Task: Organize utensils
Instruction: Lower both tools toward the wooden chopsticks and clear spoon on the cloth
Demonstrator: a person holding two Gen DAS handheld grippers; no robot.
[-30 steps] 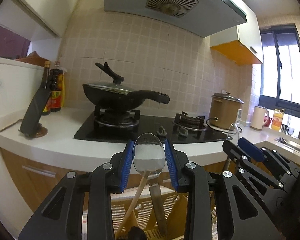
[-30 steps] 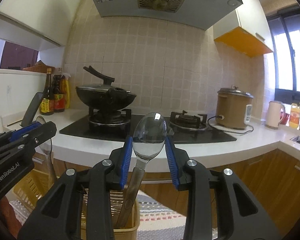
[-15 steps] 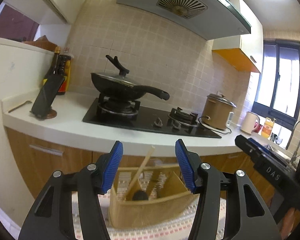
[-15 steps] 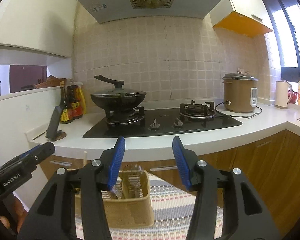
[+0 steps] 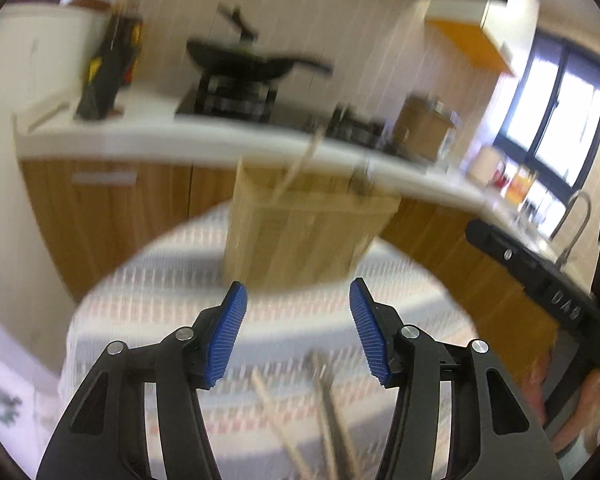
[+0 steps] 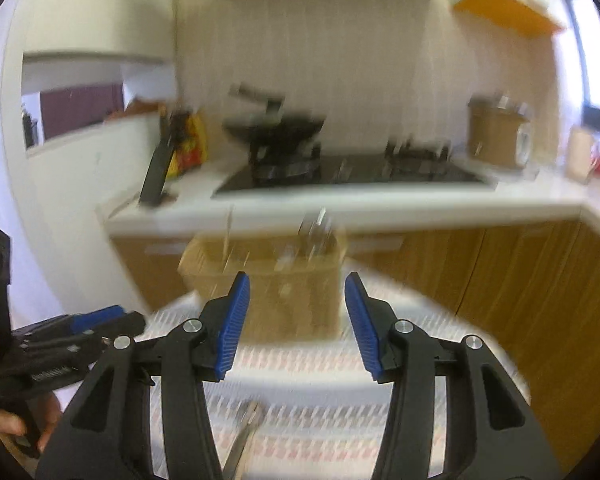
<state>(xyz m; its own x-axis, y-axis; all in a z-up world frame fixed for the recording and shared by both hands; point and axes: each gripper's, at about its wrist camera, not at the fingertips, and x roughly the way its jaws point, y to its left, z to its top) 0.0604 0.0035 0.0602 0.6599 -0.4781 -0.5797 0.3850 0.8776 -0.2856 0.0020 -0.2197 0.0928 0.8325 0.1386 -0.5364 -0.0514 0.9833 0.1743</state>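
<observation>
Only the left wrist view shows wooden chopsticks (image 5: 276,412) and a metal utensil (image 5: 328,412) lying on the striped cloth (image 5: 140,300) at 6 o'clock; the right wrist view shows one metal handle (image 6: 244,436) there, and the left gripper (image 6: 100,320) at 8 o'clock. Both the left gripper (image 5: 298,332) and right gripper (image 6: 296,320) stand wide apart, holding nothing. The wooden utensil holder (image 5: 304,232) stands at 12 o'clock on the cloth, utensils upright inside. Behind are a white counter (image 6: 380,204), a wok (image 6: 276,128) and orange-brown cabinets (image 6: 520,280). Motion blur smears everything; utensil types inside the holder are unclear.
</observation>
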